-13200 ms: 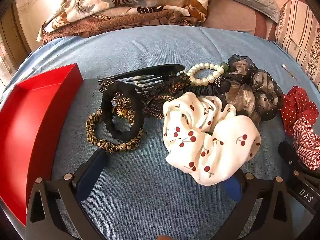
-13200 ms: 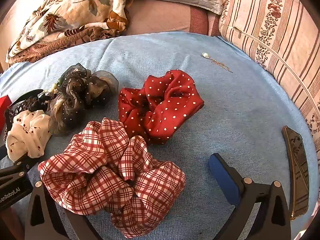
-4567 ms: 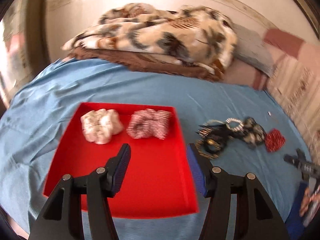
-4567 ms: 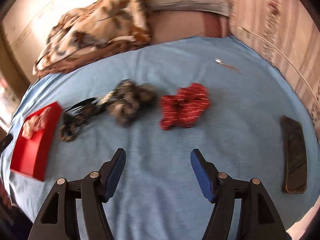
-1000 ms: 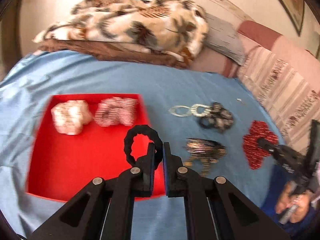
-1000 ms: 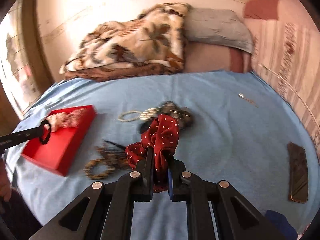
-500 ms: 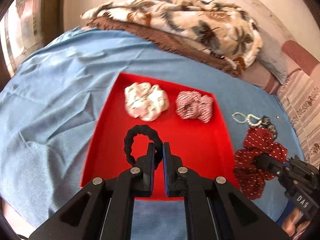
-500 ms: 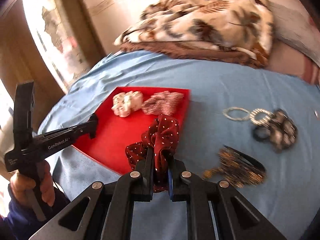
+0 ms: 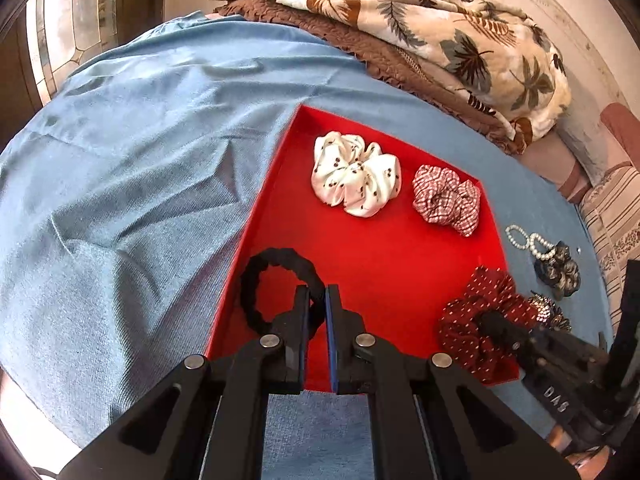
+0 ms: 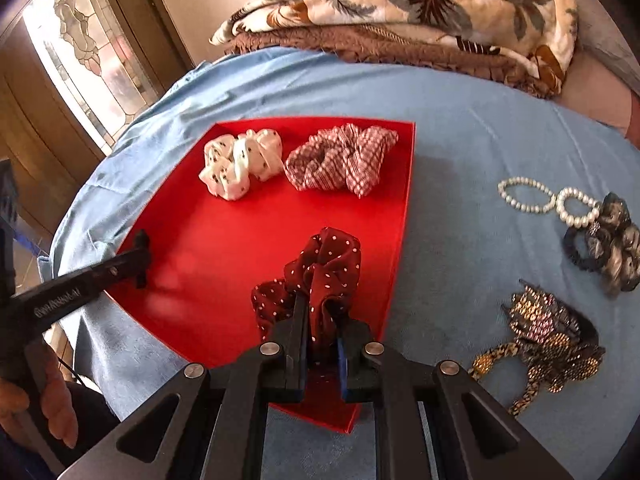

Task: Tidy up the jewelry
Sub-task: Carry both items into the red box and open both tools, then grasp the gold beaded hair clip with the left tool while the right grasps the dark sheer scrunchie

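A red tray (image 9: pixel 384 264) (image 10: pixel 224 240) lies on the blue bedspread. In it lie a white cherry-print scrunchie (image 9: pixel 356 178) (image 10: pixel 240 162) and a red-checked scrunchie (image 9: pixel 446 198) (image 10: pixel 340 158). My left gripper (image 9: pixel 317 300) is shut on a black hair tie (image 9: pixel 256 276) over the tray's near left corner. My right gripper (image 10: pixel 322 320) is shut on a dark red polka-dot scrunchie (image 10: pixel 320 268) (image 9: pixel 476 312) over the tray's near right part.
On the bedspread right of the tray lie pearl bracelets (image 10: pixel 540 196), a dark sheer scrunchie (image 10: pixel 612 240), and a beaded hair clip with a leopard-print tie (image 10: pixel 548 332). A folded leaf-print blanket (image 9: pixel 420 28) lies behind. The bed edge drops off at the left.
Both grippers have moved closer to the tray and lower over it, each still holding its item. The polka-dot scrunchie now hangs over the tray's near right part.
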The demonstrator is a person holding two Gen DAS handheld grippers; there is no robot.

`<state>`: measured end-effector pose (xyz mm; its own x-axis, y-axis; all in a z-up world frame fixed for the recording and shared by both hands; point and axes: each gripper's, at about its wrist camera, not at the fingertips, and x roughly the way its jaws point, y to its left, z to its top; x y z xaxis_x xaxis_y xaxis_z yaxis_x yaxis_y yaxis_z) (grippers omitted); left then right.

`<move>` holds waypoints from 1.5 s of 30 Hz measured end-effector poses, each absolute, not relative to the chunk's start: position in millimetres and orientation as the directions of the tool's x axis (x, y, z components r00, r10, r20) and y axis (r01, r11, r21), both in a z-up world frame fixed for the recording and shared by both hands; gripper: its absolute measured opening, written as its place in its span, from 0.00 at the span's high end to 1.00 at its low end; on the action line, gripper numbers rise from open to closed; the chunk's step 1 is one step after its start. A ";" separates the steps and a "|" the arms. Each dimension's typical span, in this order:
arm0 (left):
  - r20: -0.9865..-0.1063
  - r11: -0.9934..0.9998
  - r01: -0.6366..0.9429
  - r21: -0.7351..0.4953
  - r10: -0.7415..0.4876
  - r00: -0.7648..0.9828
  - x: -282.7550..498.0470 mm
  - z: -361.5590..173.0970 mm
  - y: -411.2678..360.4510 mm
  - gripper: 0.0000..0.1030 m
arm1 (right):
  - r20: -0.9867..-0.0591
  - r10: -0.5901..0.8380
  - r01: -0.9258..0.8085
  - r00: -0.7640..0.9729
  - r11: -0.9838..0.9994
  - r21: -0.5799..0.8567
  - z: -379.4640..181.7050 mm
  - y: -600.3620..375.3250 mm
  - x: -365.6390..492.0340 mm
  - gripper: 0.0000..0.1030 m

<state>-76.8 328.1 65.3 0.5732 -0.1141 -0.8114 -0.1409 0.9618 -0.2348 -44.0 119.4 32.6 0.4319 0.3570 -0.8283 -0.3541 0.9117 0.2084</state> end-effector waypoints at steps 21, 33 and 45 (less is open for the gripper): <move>-0.720 0.963 -0.143 -0.229 -0.069 0.691 -86.7 85.0 326.3 0.51 | -0.783 0.376 -0.412 0.495 0.895 0.168 61.5 113.2 -81.3 0.39; -0.669 0.985 -0.127 -0.120 0.014 0.743 -100.9 90.4 295.1 0.51 | -0.767 0.307 -0.296 0.564 0.942 0.160 75.0 13.5 -111.3 0.31; -0.671 0.986 0.115 -0.117 -0.164 0.723 -129.6 116.3 191.7 0.41 | -0.755 0.111 0.006 0.646 0.989 0.151 72.2 -152.3 -104.3 0.29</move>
